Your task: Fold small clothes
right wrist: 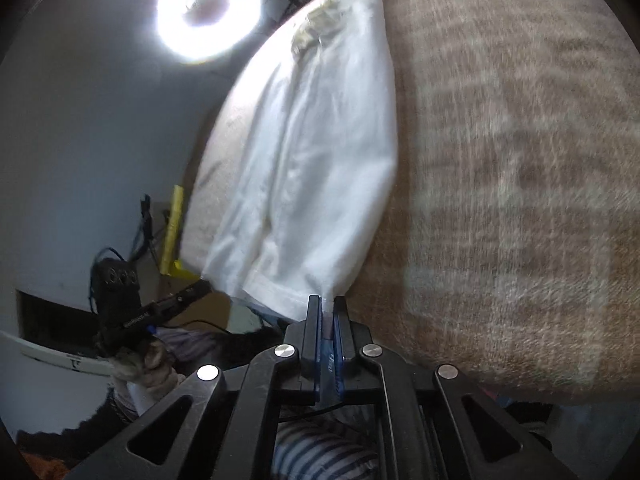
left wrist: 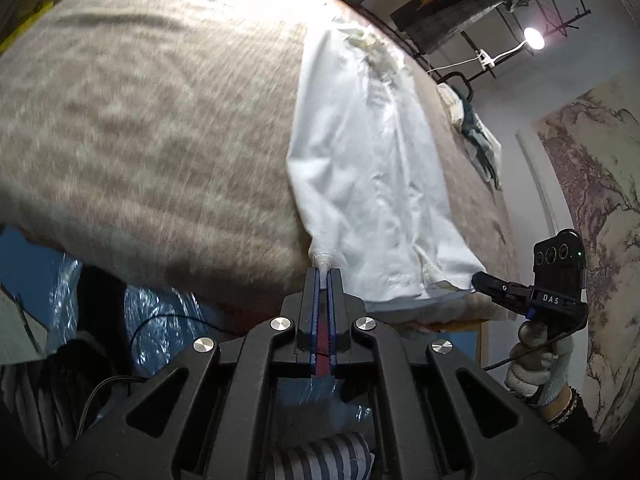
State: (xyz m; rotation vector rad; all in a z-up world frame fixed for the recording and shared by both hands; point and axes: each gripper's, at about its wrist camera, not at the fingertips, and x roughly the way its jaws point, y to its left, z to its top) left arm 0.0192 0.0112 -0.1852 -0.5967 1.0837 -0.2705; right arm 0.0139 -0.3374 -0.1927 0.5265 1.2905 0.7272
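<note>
We observed a white garment (left wrist: 372, 184) stretched lengthwise over a beige, woolly-textured blanket (left wrist: 152, 128) that covered the work surface. The cloth was plain white and softly creased, with long wrinkles running along its length and a folded edge down one side. At its far end a bunched, cream-coloured trim (left wrist: 370, 46) was visible, too blurred for us to identify. The near end showed a stitched hem and hung at the blanket's near edge.

The left gripper (left wrist: 323, 270) had its jaws drawn together on a small pinch of the garment's near corner, the fabric puckering into a narrow tuft between the blue-lined fingers. The right gripper (right wrist: 327, 300) was likewise clamped on the opposite near corner, a slip of white cloth showing between its fingers. In the left wrist view we saw the right gripper from the side, its black tips meeting the hem, held by a gloved hand (left wrist: 538, 364). In the right wrist view the left gripper appeared in the same manner at the other corner of the hem.

A ring light (right wrist: 208, 16) shone above the far end. Patterned wallpaper (left wrist: 592, 200) and a dark rack (left wrist: 480, 4) lay beyond the blanket.
</note>
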